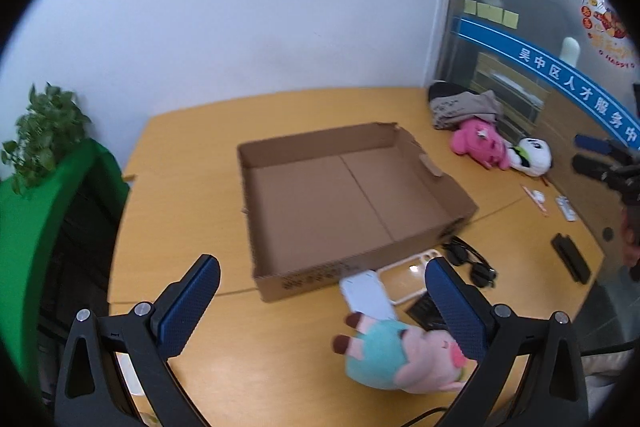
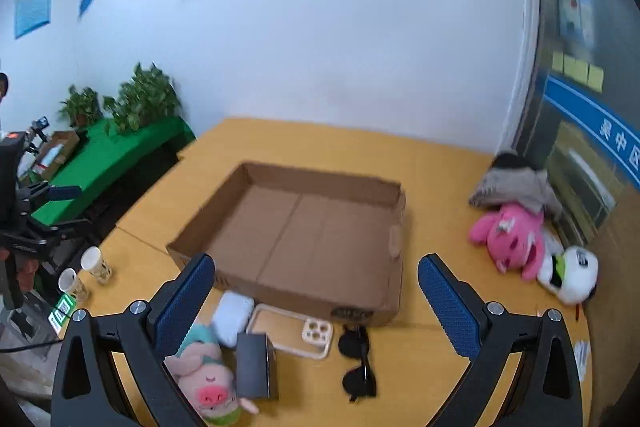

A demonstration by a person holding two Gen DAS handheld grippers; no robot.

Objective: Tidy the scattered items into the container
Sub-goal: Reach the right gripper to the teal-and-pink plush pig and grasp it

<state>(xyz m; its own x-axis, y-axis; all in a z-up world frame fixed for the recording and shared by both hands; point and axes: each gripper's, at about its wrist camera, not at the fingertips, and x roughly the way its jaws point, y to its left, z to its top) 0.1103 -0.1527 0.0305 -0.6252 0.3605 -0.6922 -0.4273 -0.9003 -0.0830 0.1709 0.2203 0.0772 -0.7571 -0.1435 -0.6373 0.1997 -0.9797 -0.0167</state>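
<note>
Centrally, one cardboard box [image 2: 312, 227] sits empty on the table [image 2: 440, 179]; before it lie one pig plush [image 2: 204, 379], one white pouch [image 2: 232, 317], one clear phone case [image 2: 292, 333], one black box [image 2: 256, 365] and one pair of sunglasses [image 2: 358, 363]. Left gripper [image 1: 320, 311] and right gripper [image 2: 316, 307] both gape wide, holding nothing (the pig is partly hidden behind a finger in each view). Two plush toys [image 2: 516, 239] by the far wall appear blurred.

Both wrist views look forward and down over the table [image 1: 192, 195] from above its near edge. Each faces the cardboard box [image 1: 344, 203] just ahead of its gripper. Both share the box, pig plush [image 2: 204, 383] and sunglasses [image 2: 358, 363].
</note>
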